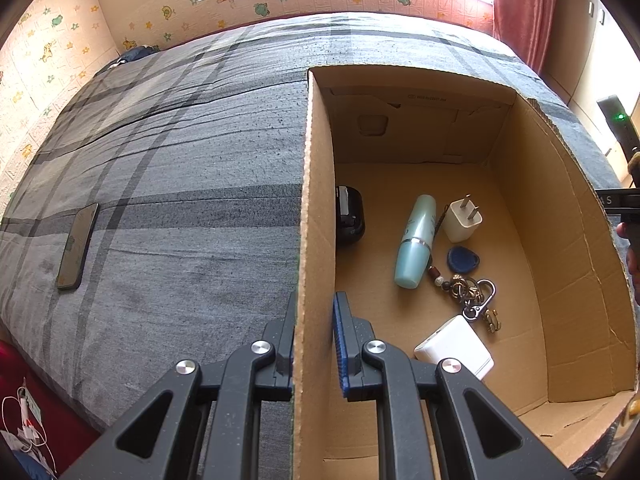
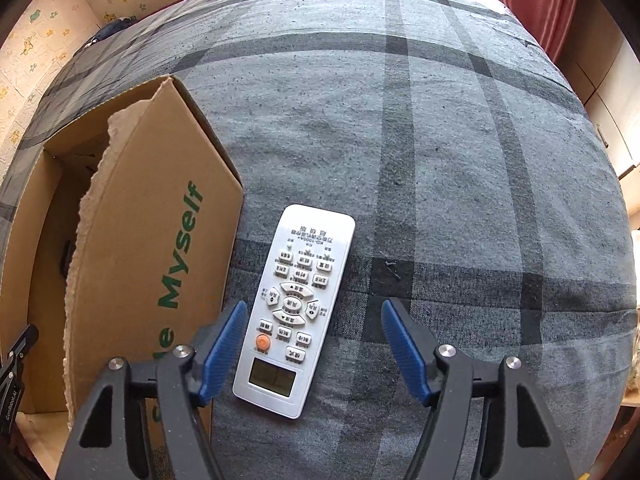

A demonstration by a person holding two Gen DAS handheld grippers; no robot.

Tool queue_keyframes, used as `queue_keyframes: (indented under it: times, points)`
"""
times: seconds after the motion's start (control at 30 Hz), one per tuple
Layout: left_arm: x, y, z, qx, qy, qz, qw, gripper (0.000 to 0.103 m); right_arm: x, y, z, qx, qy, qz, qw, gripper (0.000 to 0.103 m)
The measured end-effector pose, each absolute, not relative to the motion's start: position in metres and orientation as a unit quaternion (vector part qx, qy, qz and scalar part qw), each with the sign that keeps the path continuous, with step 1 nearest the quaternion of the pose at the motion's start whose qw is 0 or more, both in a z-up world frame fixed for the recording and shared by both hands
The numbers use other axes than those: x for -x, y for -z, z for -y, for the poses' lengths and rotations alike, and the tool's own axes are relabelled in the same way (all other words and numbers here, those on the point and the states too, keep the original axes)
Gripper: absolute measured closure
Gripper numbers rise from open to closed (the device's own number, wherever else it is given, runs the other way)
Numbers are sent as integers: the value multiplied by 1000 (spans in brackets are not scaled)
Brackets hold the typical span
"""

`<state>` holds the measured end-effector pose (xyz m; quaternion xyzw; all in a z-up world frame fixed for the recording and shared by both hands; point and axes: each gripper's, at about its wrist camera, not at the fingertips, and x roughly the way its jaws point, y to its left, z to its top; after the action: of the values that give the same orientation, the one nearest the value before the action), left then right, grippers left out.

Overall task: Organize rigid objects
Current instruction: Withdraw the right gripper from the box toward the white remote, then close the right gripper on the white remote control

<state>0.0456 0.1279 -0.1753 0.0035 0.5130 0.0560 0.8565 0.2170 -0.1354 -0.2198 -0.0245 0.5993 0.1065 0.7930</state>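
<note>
I am clamping my left fingers tight on the left wall of the cardboard box, one finger outside against the bed and the other inside. My right fingers are standing partly open and pointing down over the white remote, which is lying face up on the bed just beside the box's right wall; the remote's lower half is sitting between the blue pads, the left one just beside its edge, the right one well clear, neither pressing on it. Inside the box, nearest my left fingers, a white block charger is lying on the floor, then a bunch of keys with a clip, a blue key fob, a pale teal bottle on its side, and a white plug adapter with its prongs up. A black case is resting against the left wall farther in. Outside the box, toward the left edge of the bed, a dark phone is lying flat on the grey plaid cover. Beyond the bed's far edge, patterned wall panels are running under a bright window, with a red curtain hanging at the far right corner.
</note>
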Motion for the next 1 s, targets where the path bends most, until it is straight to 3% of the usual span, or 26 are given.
queue_keyframes:
  times: [0.4,0.5,0.57,1.0]
  points:
    - [-47,176,-128,-4,-57,-515,856,88,-239,245,133,2,-105,-613,783,38]
    - [-47,176,-128,-3,-57,-515,855,88,-242,246,128,0,-115,-616,779,49]
    - [-47,176,-128,-5,-57,-515,855,88,-243,247,123,-4,-125,-620,774,63]
    - [-47,176,-127,-6,-59,-515,855,88,-224,226,118,-11,-121,-607,785,67]
